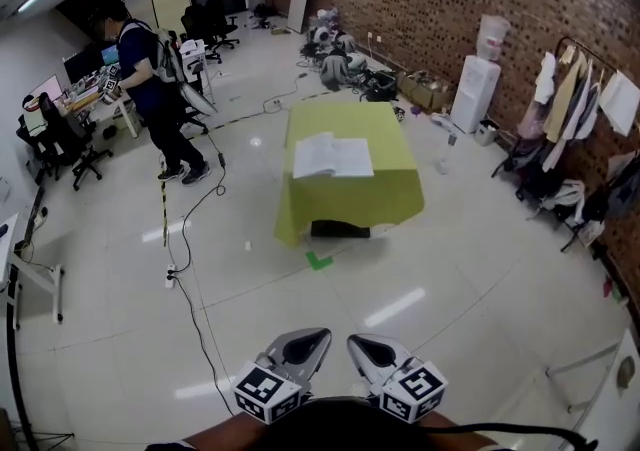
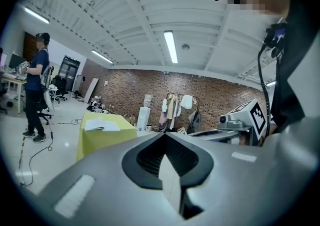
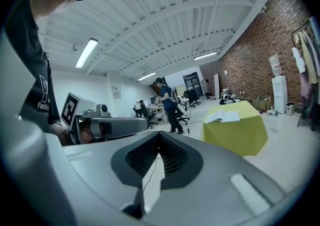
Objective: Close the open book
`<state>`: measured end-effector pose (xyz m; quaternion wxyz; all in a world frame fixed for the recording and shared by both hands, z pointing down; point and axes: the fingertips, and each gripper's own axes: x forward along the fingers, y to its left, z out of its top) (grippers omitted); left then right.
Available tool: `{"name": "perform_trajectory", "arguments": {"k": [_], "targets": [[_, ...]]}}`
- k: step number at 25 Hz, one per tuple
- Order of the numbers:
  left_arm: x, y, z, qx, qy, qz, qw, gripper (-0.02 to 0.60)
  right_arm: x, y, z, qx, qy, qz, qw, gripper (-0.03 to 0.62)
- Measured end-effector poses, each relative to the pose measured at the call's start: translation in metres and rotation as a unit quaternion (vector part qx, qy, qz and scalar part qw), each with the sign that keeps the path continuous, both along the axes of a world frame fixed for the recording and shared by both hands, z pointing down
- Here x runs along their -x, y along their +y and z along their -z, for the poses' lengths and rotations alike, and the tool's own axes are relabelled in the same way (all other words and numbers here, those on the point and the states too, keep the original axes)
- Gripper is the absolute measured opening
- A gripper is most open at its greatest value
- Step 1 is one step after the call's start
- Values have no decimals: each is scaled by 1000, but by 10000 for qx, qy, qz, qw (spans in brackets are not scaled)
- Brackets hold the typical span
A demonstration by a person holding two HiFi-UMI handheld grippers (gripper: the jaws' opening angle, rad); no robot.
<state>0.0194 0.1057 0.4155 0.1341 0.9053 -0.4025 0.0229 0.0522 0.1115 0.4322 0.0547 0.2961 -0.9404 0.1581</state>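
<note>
Open white paper book (image 1: 333, 156) well off at 12 o'clock (spine running away); left gripper (image 1: 308, 341), right gripper (image 1: 365, 346) equidistant, jaws together, empty.

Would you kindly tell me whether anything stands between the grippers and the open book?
Nothing visible does. The open book lies on the yellow-green table, across bare floor from the left gripper and right gripper. Only a flat green tape mark lies on that stretch, and the cable runs off to its left.

Grey-shelled left gripper (image 1: 308, 341) and right gripper (image 1: 372, 347), black ribbed jaws, black-and-white marker cubes (image 1: 267, 392) behind the jaws; wearer's T-shirt (image 3: 27, 69) black, white print.
</note>
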Motion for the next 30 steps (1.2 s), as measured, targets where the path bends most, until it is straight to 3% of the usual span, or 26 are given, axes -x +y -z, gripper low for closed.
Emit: {"name": "perform_trajectory", "arguments": {"k": [13, 24, 30], "targets": [[-78, -44, -7, 113, -358, 199, 9991, 8, -73, -46, -9, 161, -261, 288, 9991, 8], [-73, -79, -16, 265, -284, 155, 9991, 8, -72, -81, -18, 289, -210, 164, 9992, 8], [-38, -109, -16, 207, -249, 3, 9995, 8, -33, -111, -21, 274, -111, 72, 9995, 8]]}}
